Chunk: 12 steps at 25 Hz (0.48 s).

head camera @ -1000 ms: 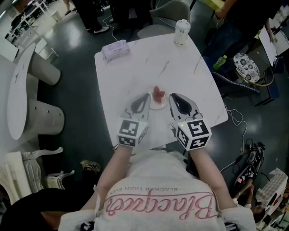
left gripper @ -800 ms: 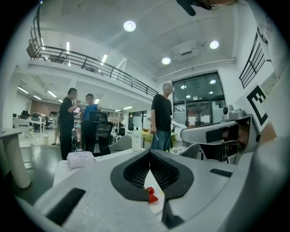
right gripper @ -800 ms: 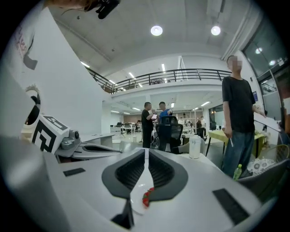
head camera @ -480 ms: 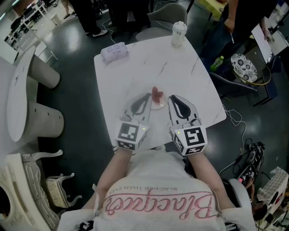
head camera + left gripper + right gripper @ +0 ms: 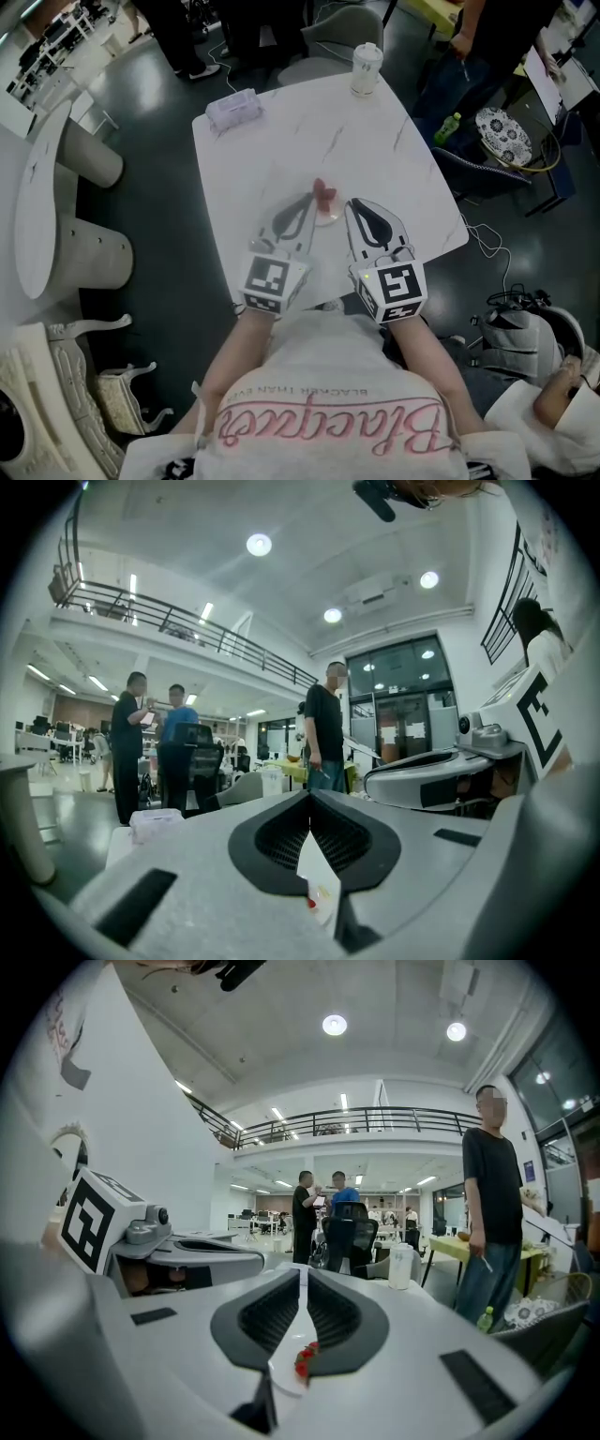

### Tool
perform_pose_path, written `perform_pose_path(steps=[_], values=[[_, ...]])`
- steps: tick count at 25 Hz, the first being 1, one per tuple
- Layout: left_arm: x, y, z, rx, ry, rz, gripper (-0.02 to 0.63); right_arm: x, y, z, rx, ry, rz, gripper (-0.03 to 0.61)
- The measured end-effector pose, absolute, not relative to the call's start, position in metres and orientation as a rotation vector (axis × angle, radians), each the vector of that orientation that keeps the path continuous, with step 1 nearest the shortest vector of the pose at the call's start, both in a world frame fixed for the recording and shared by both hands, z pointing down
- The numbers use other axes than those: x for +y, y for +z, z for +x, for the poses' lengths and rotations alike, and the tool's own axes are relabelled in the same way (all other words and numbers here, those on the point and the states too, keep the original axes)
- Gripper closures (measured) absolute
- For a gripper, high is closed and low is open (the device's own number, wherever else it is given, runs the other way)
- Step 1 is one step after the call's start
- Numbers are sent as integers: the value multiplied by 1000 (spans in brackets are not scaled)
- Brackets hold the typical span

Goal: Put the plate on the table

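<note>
On the far left corner of the white marble table (image 5: 375, 141) lies a clear packet (image 5: 232, 108). Nearer the person, the left gripper (image 5: 306, 200) hangs over the table's near half and points away from the body. In the left gripper view its tips (image 5: 309, 799) meet, and nothing is clamped between them. Only the wedge-shaped gap behind the tips gives a glimpse of white surface and a speck of red below. Just right of that gripper's tip, the small plate (image 5: 327, 215) sits flat on the table, between the two grippers. It carries a few red pieces (image 5: 324, 193) toward its far edge. The right gripper (image 5: 351, 203) hangs just beside the plate on the other side, roughly parallel to the left one. In the right gripper view its jaws (image 5: 302, 1274) are drawn together to a thin slit and grip nothing. The plate's rim (image 5: 286, 1372) and the red pieces (image 5: 303, 1360) show through the opening behind the tips. At the table's far right corner stands a lidded cup (image 5: 366, 67), well apart from the plate. A green bottle (image 5: 453, 126) lies beyond the table's right edge.
</note>
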State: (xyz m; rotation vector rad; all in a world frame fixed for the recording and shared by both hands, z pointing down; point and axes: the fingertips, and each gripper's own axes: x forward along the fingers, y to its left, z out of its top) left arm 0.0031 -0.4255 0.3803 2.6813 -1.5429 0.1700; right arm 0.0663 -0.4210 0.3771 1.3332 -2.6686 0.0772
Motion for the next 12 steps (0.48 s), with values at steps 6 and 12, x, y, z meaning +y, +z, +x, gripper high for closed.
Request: perform_pose_path(steps=[6, 12], values=[[-425, 383, 5, -1532, 176, 2684, 609, -421, 377, 69, -2660, 75, 1343, 555], [-424, 382, 6, -1534, 167, 2694, 609, -421, 378, 70, -2659, 73, 1345, 555]])
